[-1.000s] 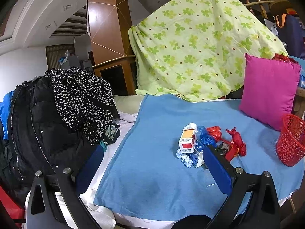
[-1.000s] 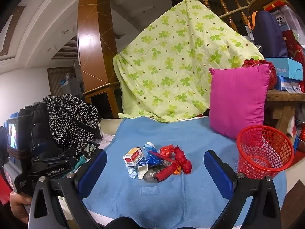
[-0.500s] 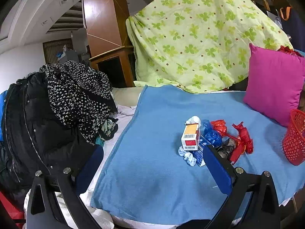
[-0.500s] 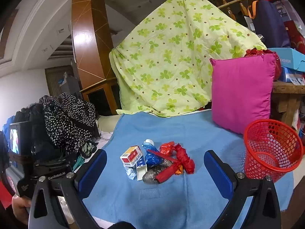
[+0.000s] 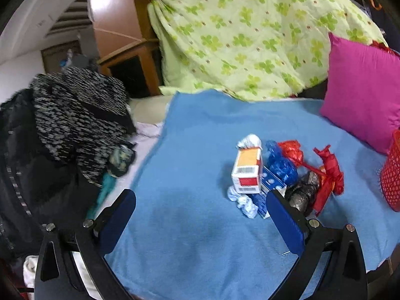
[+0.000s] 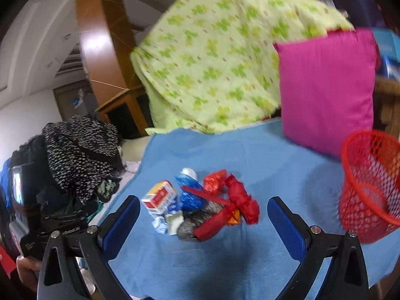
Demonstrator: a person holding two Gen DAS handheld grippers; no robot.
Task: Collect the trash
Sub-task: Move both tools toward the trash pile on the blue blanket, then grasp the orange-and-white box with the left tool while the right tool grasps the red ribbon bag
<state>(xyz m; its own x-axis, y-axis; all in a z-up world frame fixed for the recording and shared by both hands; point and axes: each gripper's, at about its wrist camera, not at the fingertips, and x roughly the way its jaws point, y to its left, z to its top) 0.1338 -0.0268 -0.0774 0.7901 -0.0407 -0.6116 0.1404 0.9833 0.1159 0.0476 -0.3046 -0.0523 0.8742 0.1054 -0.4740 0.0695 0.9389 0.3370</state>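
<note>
A pile of trash lies on the blue blanket (image 5: 190, 225): a small orange-and-white carton (image 5: 247, 170), blue foil (image 5: 281, 167), red wrappers (image 5: 327, 172), a silver wrapper (image 5: 301, 195) and crumpled white paper (image 5: 243, 201). In the right wrist view the carton (image 6: 160, 197) and red wrappers (image 6: 240, 205) sit just ahead of my fingers. A red mesh basket (image 6: 370, 187) stands to the right of the pile, also at the left view's right edge (image 5: 392, 175). My left gripper (image 5: 200, 215) is open and empty, short of the pile. My right gripper (image 6: 203, 218) is open and empty.
A magenta pillow (image 6: 327, 87) leans behind the basket. A green clover quilt (image 5: 250, 32) is draped at the back. Dark clothes (image 5: 62, 130) are heaped to the left of the blanket. The hand-held left gripper (image 6: 37, 212) shows at the right view's left edge.
Both grippers have moved forward and tipped down toward the trash pile, which now looks larger and nearer. Both stay open. The trash has not moved.
</note>
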